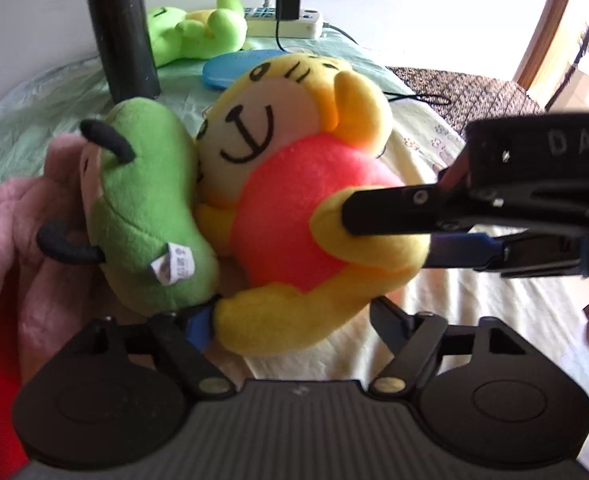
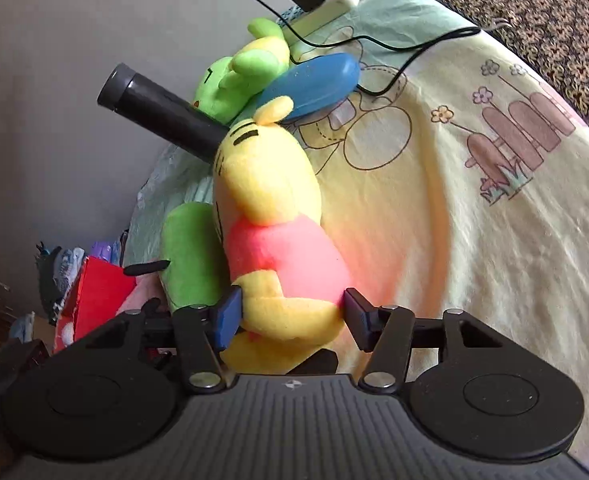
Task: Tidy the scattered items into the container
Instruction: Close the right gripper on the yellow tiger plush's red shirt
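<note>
While pinned at centre frame against the green plush point(image 1: 150, 204), yellow bear point(image 1: 306, 216) clamped low in right hand-held gripper point(image 2: 290, 312) for lifting; left hand-held gripper point(image 1: 294, 320) straddling, grip unclear. No container identifiable.

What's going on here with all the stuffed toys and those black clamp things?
A person is tidying soft toys off a bed with a hand-held gripper in each hand. Both grippers are on the same yellow bear in a pink shirt: the right gripper has its fingers on either side of the bear's lower body, and the left gripper has the bear's leg between its fingers. A green plush leans against the bear. Another green toy, a blue case and a black cylinder sit further back.
</note>
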`<state>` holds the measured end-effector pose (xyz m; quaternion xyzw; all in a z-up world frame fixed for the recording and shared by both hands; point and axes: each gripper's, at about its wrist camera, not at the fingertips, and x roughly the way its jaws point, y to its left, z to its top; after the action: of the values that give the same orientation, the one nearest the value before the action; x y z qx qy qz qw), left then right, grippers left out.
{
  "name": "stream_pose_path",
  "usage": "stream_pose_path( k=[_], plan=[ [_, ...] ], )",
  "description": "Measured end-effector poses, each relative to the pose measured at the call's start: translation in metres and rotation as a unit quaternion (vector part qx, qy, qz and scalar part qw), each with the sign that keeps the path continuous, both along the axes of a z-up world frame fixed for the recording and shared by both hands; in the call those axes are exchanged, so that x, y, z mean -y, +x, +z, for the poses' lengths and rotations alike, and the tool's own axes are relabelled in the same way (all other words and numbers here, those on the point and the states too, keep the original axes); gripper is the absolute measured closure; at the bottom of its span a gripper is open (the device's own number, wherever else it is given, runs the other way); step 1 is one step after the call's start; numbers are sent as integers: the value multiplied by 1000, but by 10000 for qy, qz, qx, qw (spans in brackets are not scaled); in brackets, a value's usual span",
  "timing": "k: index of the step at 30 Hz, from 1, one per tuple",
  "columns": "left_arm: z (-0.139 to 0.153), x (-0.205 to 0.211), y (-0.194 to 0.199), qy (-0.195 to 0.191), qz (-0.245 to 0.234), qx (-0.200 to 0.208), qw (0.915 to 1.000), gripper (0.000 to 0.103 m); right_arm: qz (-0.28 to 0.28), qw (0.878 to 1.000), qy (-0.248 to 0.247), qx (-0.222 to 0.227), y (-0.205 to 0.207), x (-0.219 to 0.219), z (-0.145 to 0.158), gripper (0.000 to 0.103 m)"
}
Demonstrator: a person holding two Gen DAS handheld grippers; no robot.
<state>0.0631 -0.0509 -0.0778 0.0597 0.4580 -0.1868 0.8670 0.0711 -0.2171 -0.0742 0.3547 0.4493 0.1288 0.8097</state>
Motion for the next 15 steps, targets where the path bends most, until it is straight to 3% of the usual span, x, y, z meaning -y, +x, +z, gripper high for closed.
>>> stream_pose_path(
  k=[7,15],
  plan=[
    [9,-5,-11,66,-211,240,9995,40,15,9999,139,-4,-13,5,4,60],
    [21,-12,-34,-171,-533,396,9976,43,166,9998,-95,12,-33,3,9,66]
  ],
)
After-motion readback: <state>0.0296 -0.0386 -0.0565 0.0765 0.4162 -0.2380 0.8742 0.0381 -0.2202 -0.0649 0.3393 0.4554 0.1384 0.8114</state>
